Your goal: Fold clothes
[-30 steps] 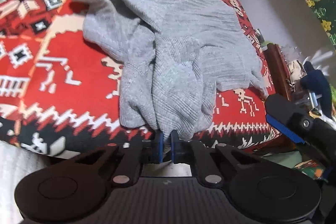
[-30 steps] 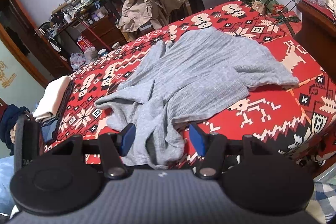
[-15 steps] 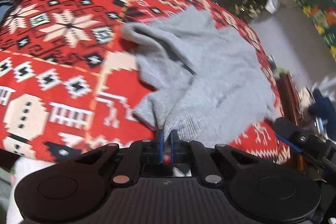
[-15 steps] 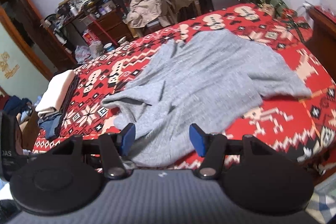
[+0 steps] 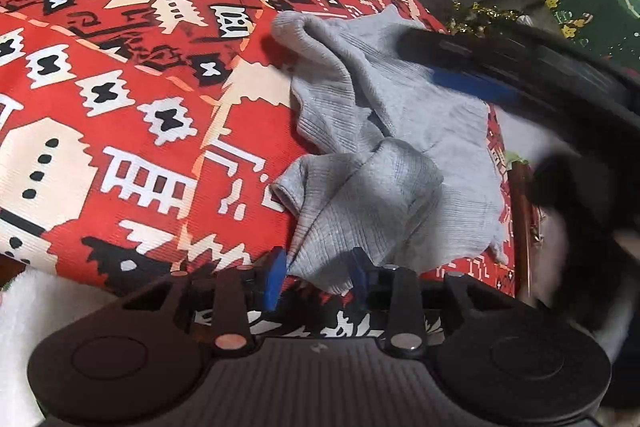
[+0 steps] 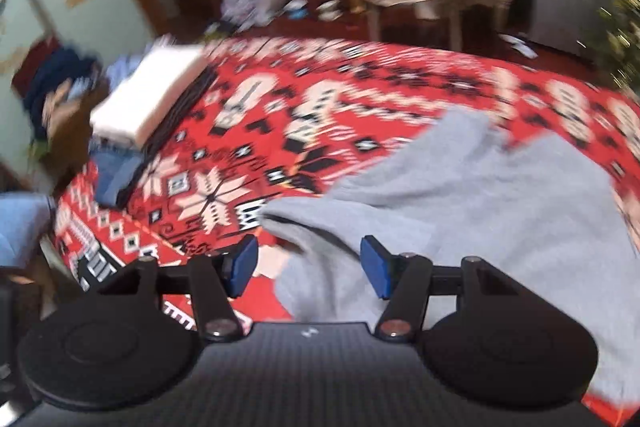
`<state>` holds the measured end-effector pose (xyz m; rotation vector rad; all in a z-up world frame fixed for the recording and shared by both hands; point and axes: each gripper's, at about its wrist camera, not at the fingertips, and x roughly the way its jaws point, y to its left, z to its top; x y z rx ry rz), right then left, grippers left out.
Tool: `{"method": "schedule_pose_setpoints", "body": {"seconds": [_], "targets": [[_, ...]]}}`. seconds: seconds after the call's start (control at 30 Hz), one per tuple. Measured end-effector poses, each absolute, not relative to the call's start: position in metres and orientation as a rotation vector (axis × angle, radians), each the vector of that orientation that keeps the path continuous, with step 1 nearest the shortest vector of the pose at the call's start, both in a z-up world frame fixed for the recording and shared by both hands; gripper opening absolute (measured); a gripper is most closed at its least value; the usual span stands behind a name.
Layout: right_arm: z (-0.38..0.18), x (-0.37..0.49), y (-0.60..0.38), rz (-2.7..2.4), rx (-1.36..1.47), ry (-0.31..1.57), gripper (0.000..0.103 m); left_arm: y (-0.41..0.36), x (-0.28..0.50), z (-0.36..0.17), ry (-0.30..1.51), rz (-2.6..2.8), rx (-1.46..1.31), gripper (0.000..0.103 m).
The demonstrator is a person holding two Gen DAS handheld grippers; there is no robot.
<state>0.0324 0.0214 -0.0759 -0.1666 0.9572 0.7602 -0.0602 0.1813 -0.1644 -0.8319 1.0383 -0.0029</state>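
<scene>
Now the left gripper [image 5: 316,277] is opening, its jaws parting off the grey sweater's [image 5: 384,163] hem at lower centre. That garment lies rumpled on the red patterned bedspread [image 5: 120,75]. Spread wide and empty, the right gripper [image 6: 310,267] hovers over the knit (blurred); next it probably needs a fresh edge.
</scene>
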Motion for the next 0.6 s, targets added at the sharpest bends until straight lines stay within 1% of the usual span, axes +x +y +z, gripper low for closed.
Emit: {"method": "schedule_pose_setpoints", "body": {"seconds": [0.03, 0.1, 0.33, 0.37, 0.4, 0.5, 0.6], "targets": [[-0.082, 0.035, 0.038, 0.778, -0.211, 0.960, 0.060, 0.183, -0.061, -0.164, 1.038, -0.005, -0.839, 0.034], [-0.094, 0.038, 0.069, 0.799, -0.302, 0.954, 0.052, 0.187, -0.062, -0.165, 1.037, -0.006, -0.861, 0.034], [-0.122, 0.038, 0.117, 0.850, -0.535, 0.946, 0.049, 0.197, -0.065, -0.168, 1.034, 0.000, -0.885, 0.034], [-0.126, 0.040, 0.120, 0.830, -0.562, 0.946, 0.030, 0.198, -0.065, -0.168, 1.034, -0.002, -0.890, 0.034], [-0.128, 0.045, 0.120, 0.806, -0.564, 0.955, 0.006, 0.199, -0.065, -0.169, 1.034, -0.004, -0.894, 0.034], [-0.121, 0.065, 0.104, 0.743, -0.426, 0.989, 0.007, 0.202, -0.065, -0.169, 1.032, -0.018, -0.905, 0.035], [-0.108, 0.081, 0.078, 0.698, -0.276, 1.004, 0.007, 0.201, -0.064, -0.170, 1.030, -0.046, -0.915, 0.038]]}}
